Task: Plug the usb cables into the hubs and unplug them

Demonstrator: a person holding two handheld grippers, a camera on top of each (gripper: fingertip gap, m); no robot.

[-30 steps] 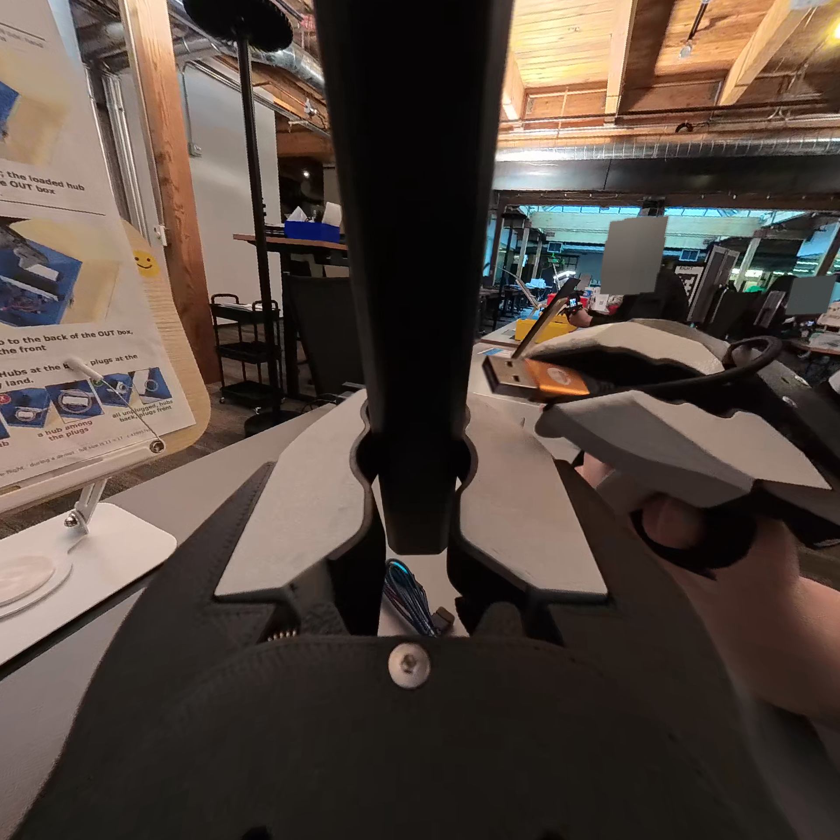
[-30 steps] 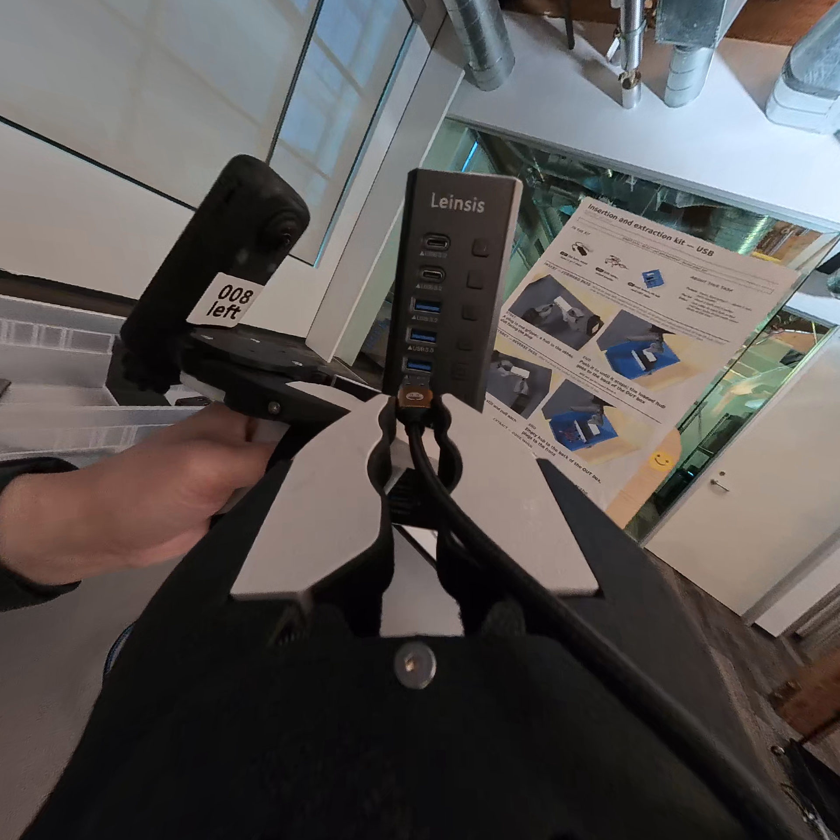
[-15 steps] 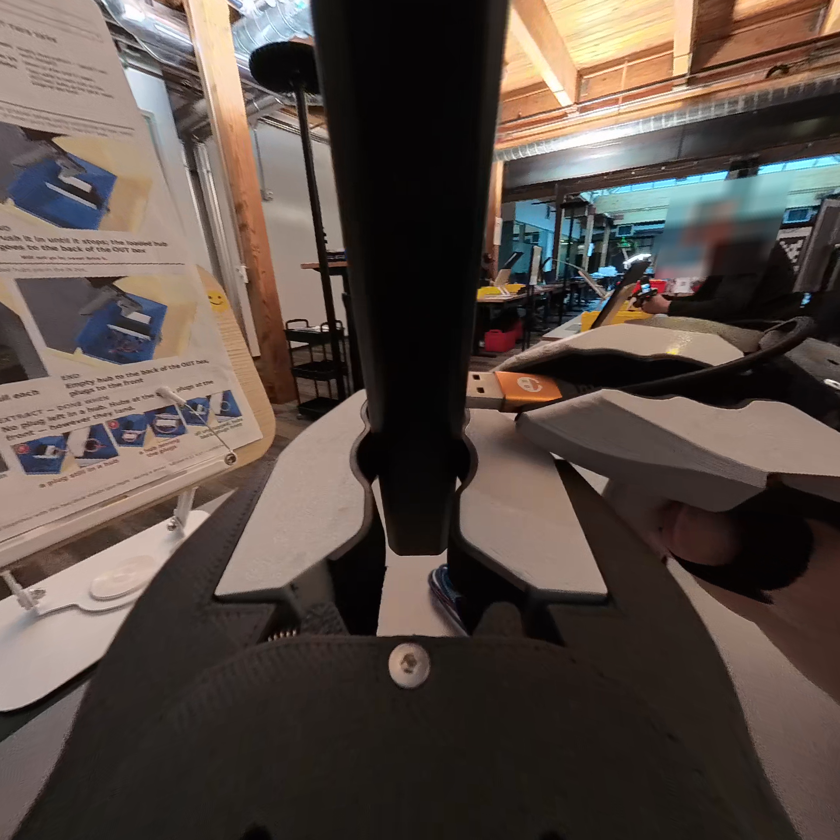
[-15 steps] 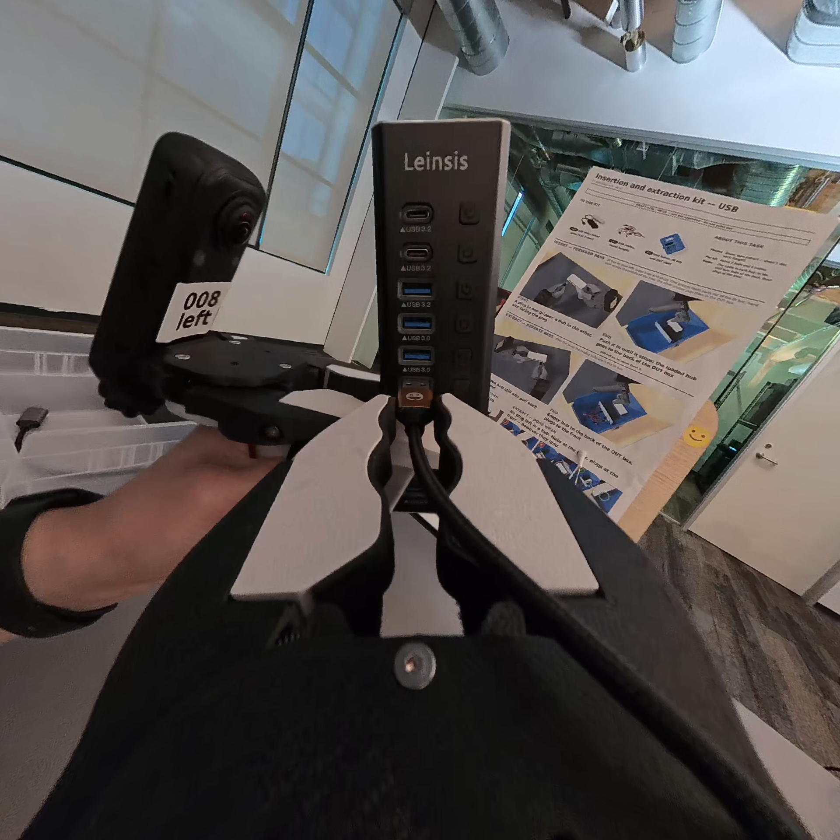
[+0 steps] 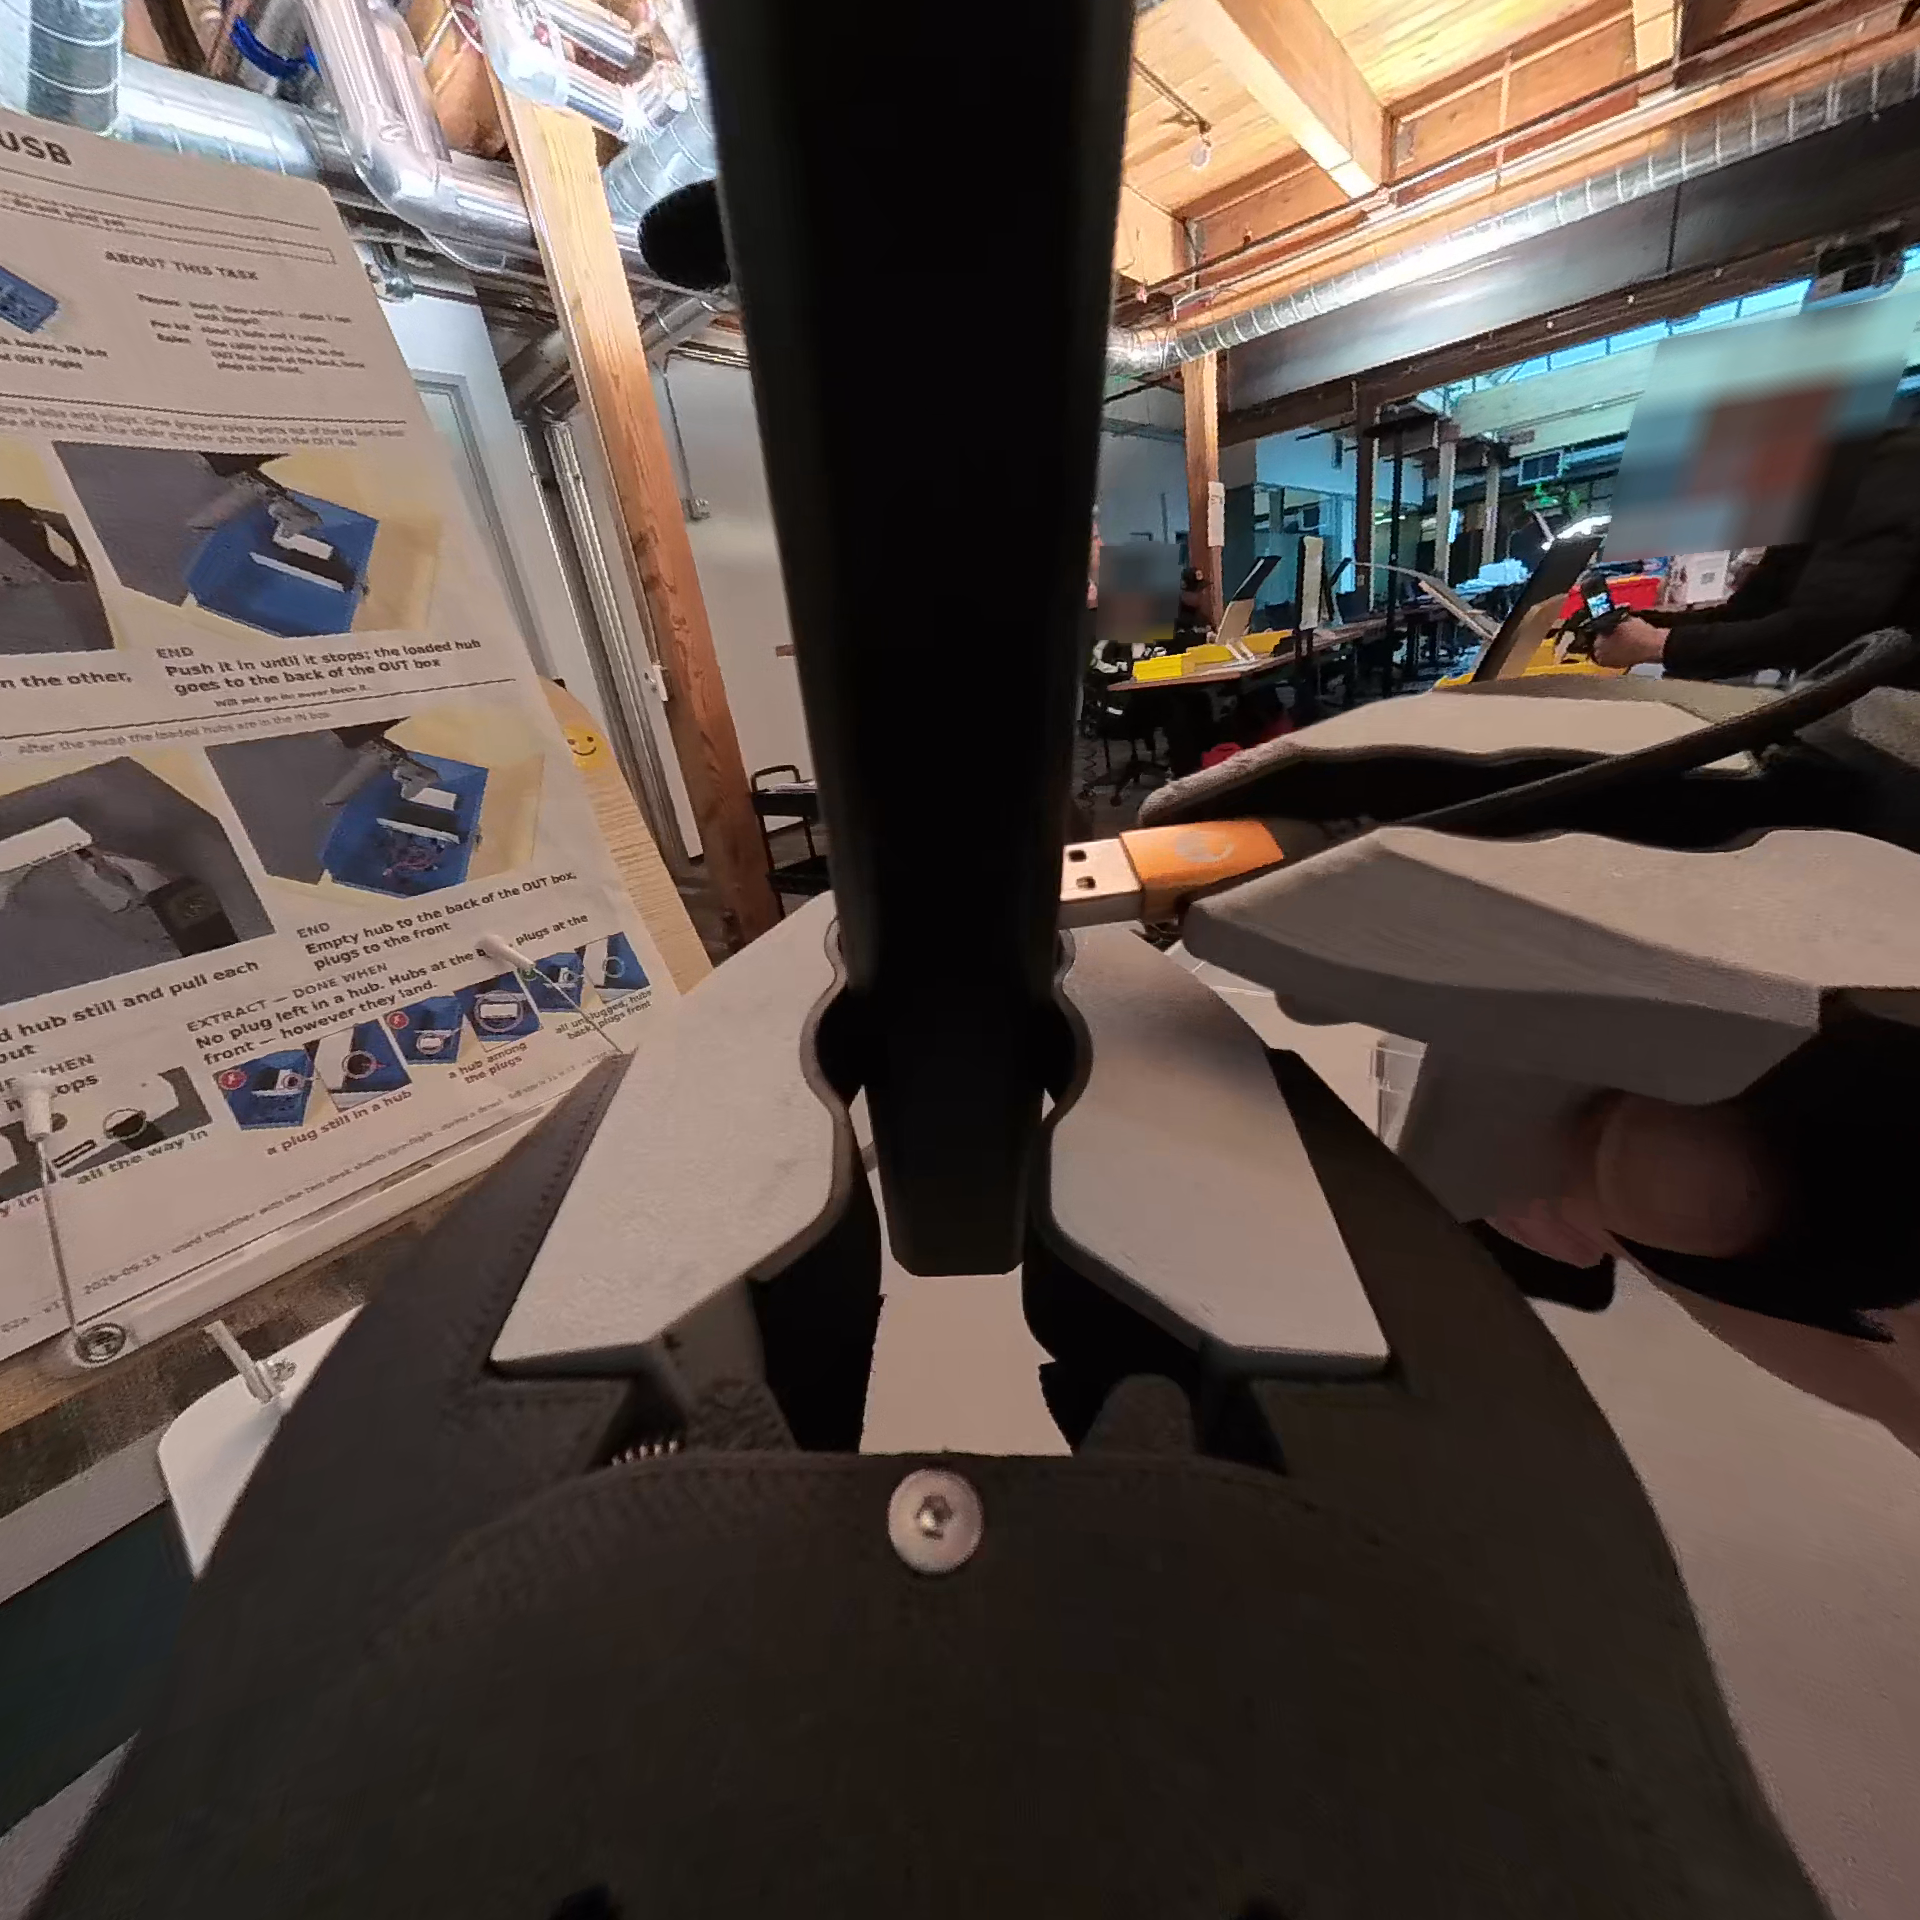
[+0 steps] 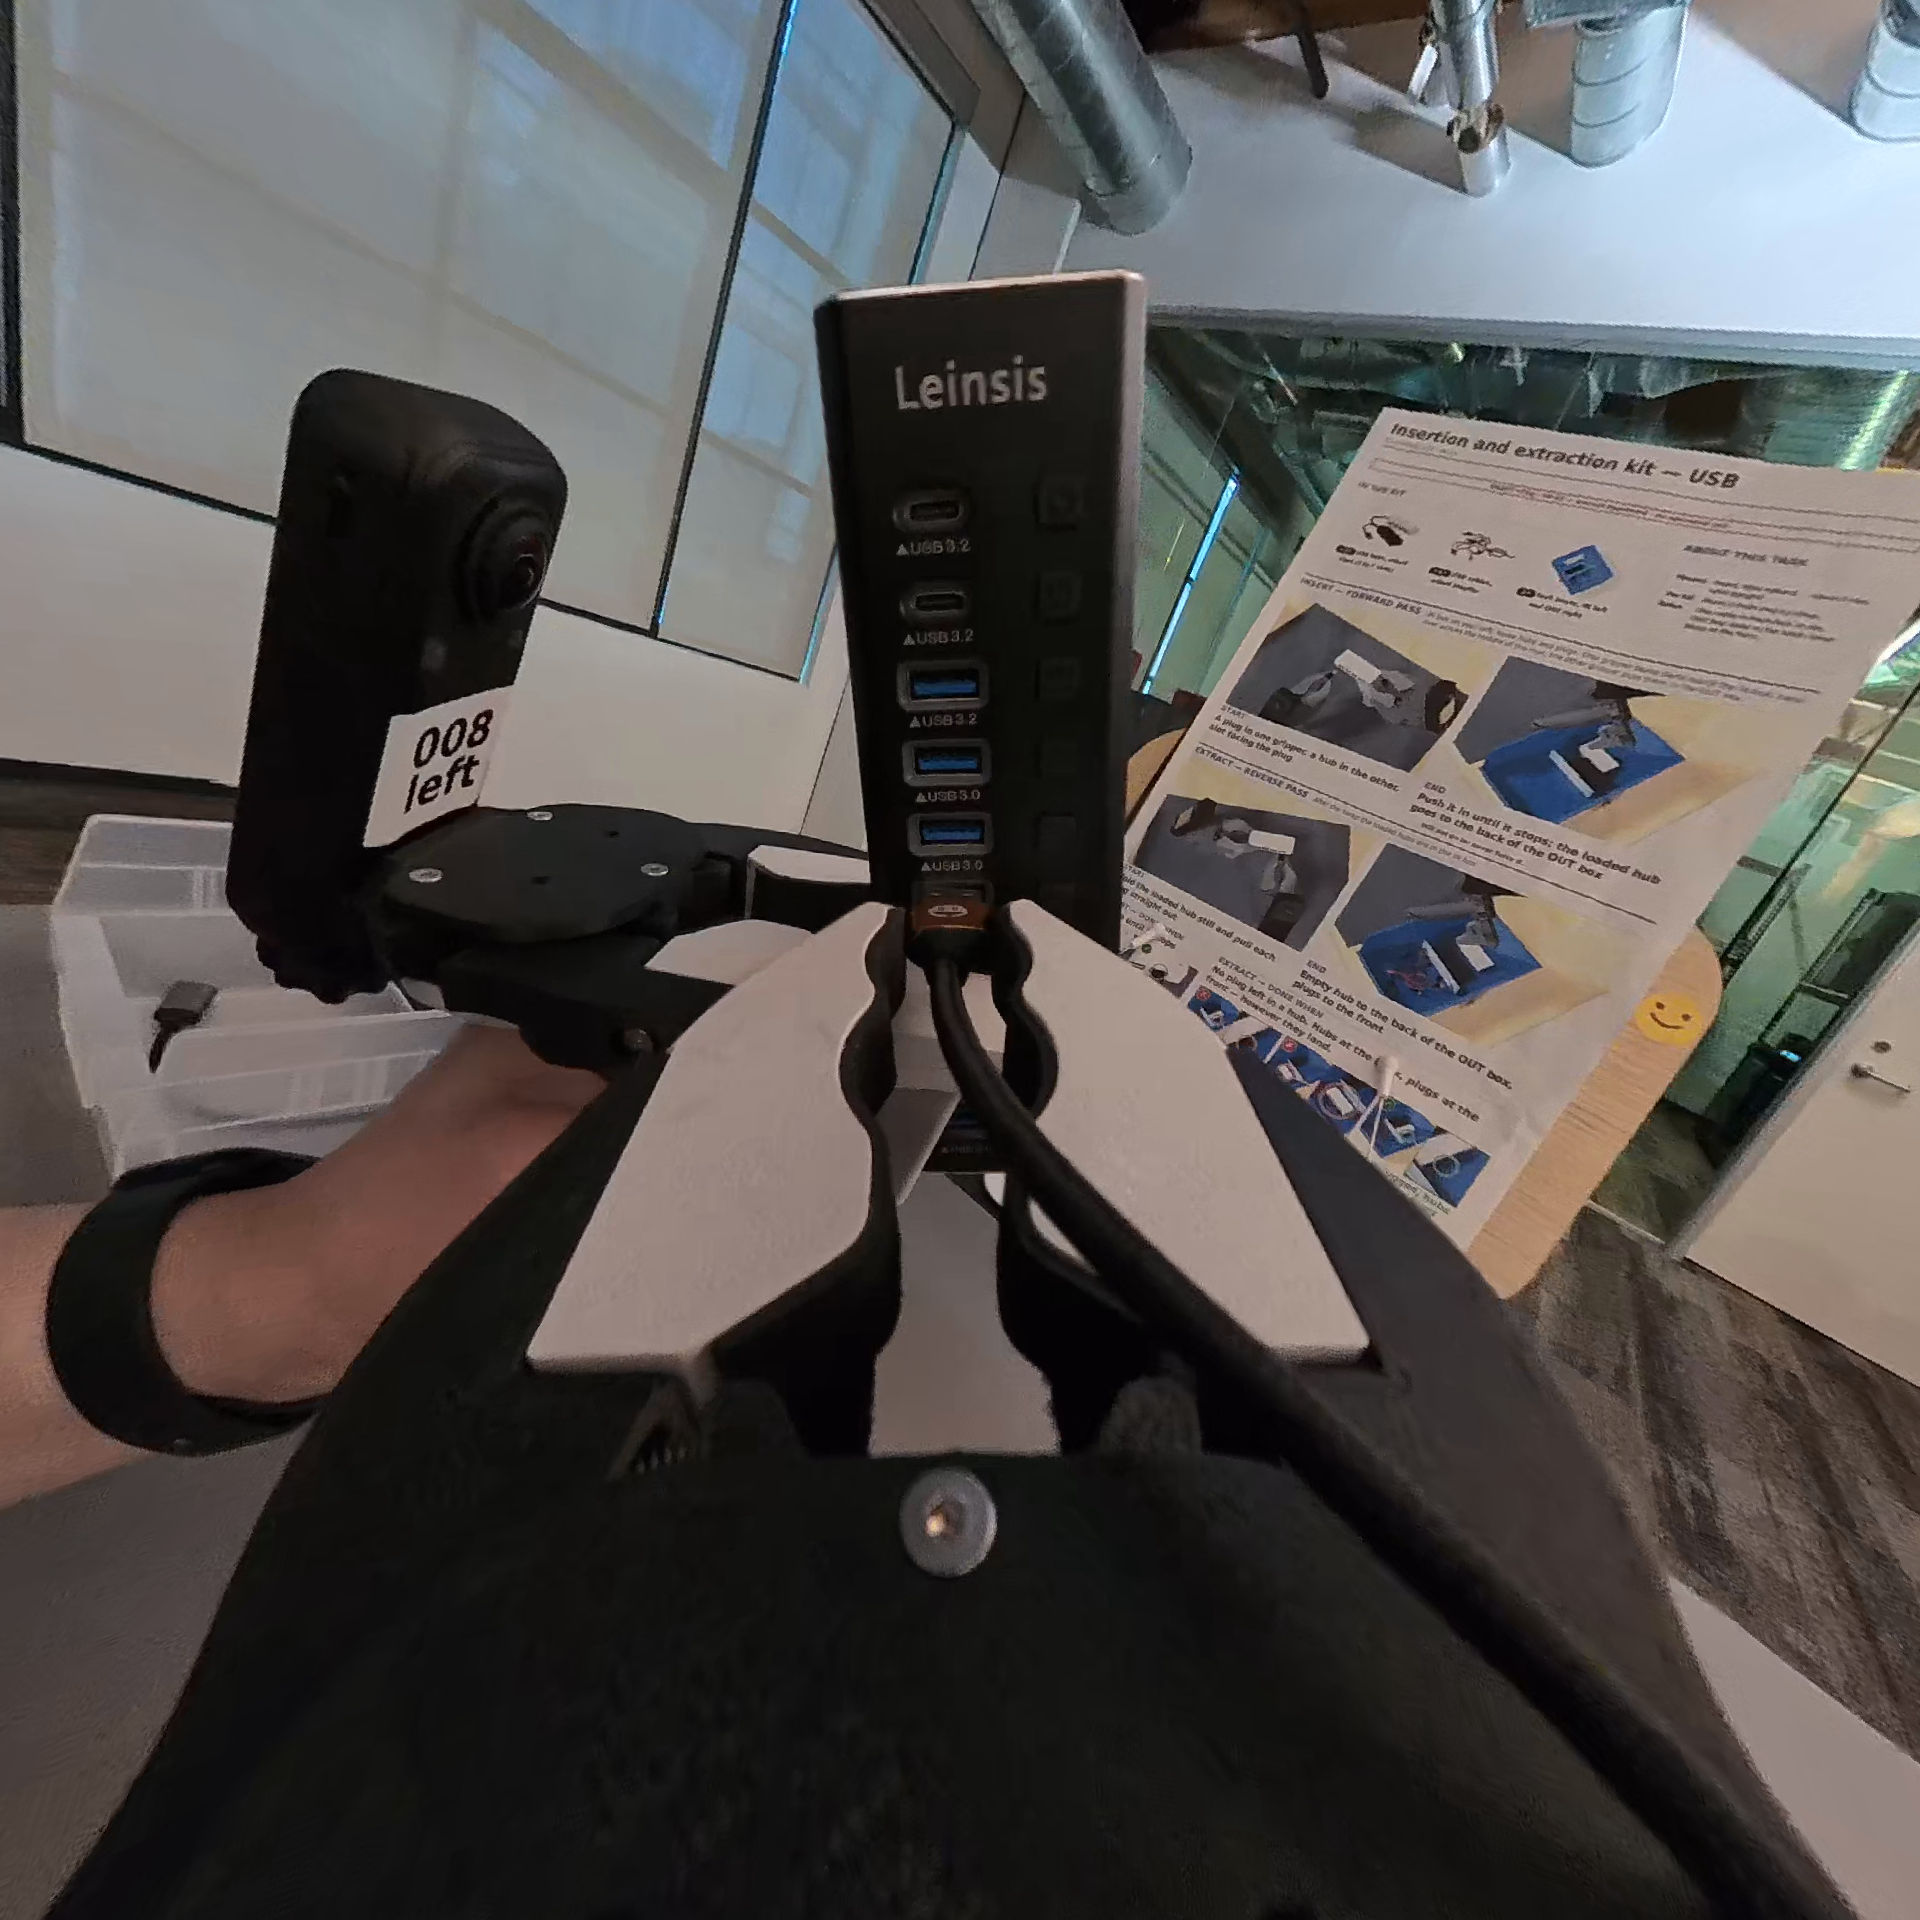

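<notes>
Black hub [image 5: 914,623] clamped upright in left fingers [image 5: 675,1122] | right fingers [image 6: 748,1091] pinch orange plug [image 6: 943,920], tip at hub's face

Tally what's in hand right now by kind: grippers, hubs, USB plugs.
Grippers: 2 (left gripper, right gripper)
Hubs: 1 (black hub, clamped in the left gripper)
USB plugs: 1 (orange plug, clamped in the right gripper)
Total: 4

Black textured gripper bodies [image 6: 935,1662], grey fingers [image 6: 748,1122], silver screw [image 6: 947,1524]; black wristband [image 6: 145,1288], maybe a watch strap.
</notes>
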